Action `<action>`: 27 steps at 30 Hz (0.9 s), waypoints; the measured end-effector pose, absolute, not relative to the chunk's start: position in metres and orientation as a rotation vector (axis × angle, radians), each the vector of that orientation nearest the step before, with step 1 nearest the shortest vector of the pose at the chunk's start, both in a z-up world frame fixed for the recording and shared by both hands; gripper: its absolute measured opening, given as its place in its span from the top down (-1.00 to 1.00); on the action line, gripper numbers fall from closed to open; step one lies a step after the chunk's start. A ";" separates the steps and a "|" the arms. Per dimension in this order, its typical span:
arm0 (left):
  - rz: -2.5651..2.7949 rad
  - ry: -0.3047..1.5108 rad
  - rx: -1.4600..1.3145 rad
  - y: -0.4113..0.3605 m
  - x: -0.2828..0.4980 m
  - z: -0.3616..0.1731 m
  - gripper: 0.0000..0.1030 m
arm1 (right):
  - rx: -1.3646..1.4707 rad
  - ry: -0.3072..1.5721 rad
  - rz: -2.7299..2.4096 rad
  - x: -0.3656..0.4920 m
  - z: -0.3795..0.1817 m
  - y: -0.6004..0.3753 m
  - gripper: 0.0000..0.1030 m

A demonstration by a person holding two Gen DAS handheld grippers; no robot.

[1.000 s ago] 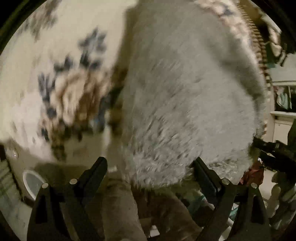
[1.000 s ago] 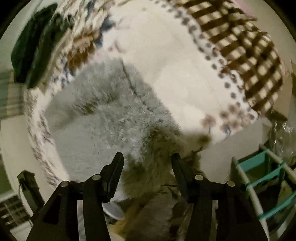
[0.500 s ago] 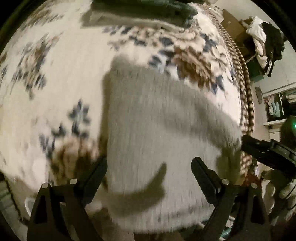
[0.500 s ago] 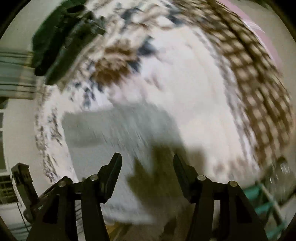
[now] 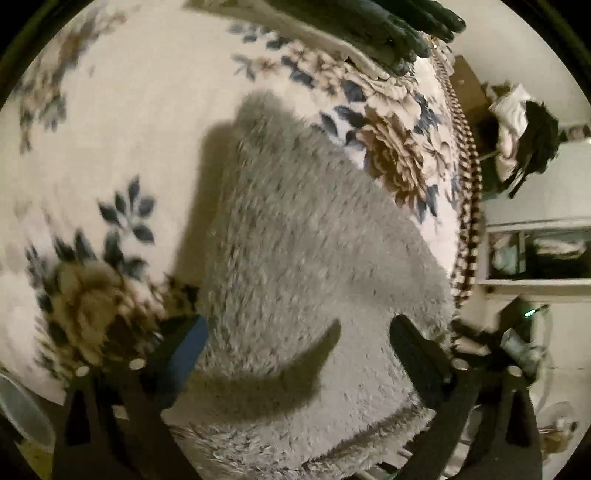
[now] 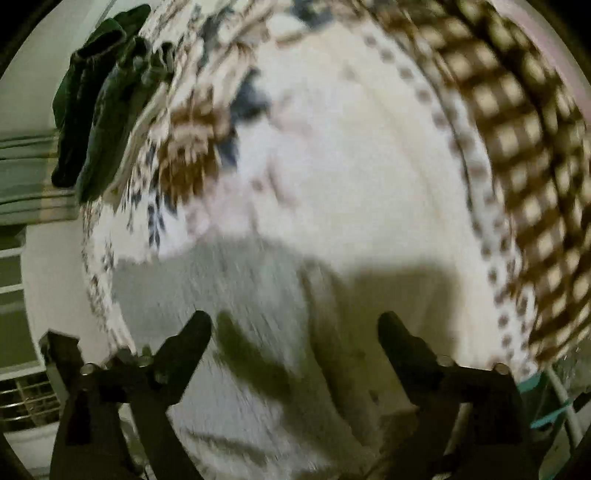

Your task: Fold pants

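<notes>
Currently both jaws are being opened wide with nothing gripped — the left gripper (image 5: 297, 345) and right gripper (image 6: 293, 339) hang above the fluffy grey pants (image 5: 314, 258) spread below on the floral blanket (image 5: 110, 129). The fold could spring loose if left unpressed.

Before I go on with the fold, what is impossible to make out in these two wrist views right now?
- Near hem of the grey fluffy pants: left wrist view, cut off by the bottom edge and the left tool.
- Pants' fold lines and layer count: right wrist view, motion blur over the pants.
- Dark green folded clothes: left wrist view, cut off by the top edge.
- Floral blanket pattern: right wrist view, blurred.
</notes>
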State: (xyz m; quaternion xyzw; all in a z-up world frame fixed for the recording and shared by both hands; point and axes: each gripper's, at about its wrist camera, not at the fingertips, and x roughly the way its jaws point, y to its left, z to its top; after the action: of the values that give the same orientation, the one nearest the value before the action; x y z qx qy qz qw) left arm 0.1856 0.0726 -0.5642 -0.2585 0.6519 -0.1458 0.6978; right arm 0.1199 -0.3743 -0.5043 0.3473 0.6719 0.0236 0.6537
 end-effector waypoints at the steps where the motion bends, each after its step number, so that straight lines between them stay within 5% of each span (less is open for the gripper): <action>1: -0.327 1.464 -0.596 0.073 0.183 -0.570 -0.99 | 0.807 1.551 0.062 0.113 -0.514 -0.373 -0.90; 7: -0.355 1.530 -0.658 0.085 0.171 -0.606 -0.99 | 1.033 1.612 0.247 0.090 -0.577 -0.356 -0.95; 16: -0.472 1.597 -0.786 0.085 0.168 -0.643 -0.99 | 1.121 1.560 0.393 0.105 -0.589 -0.333 -0.99; 18: -0.491 1.583 -0.795 0.083 0.167 -0.640 -0.89 | 1.060 1.549 0.377 0.108 -0.585 -0.324 -0.80; 21: -0.498 1.532 -0.736 0.082 0.165 -0.622 -0.30 | 0.984 1.516 0.322 0.113 -0.574 -0.315 -0.16; 24: -0.497 1.495 -0.721 0.084 0.161 -0.603 -0.01 | 0.987 1.475 0.286 0.110 -0.559 -0.310 0.06; 27: -0.514 1.465 -0.698 0.080 0.158 -0.584 0.06 | 0.960 1.455 0.277 0.109 -0.543 -0.300 0.14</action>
State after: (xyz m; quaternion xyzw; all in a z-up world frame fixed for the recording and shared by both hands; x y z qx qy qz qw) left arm 0.1580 0.0805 -0.5838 -0.3085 0.6473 -0.2273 0.6590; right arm 0.1094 -0.2997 -0.5426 0.4202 0.6367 0.1212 0.6351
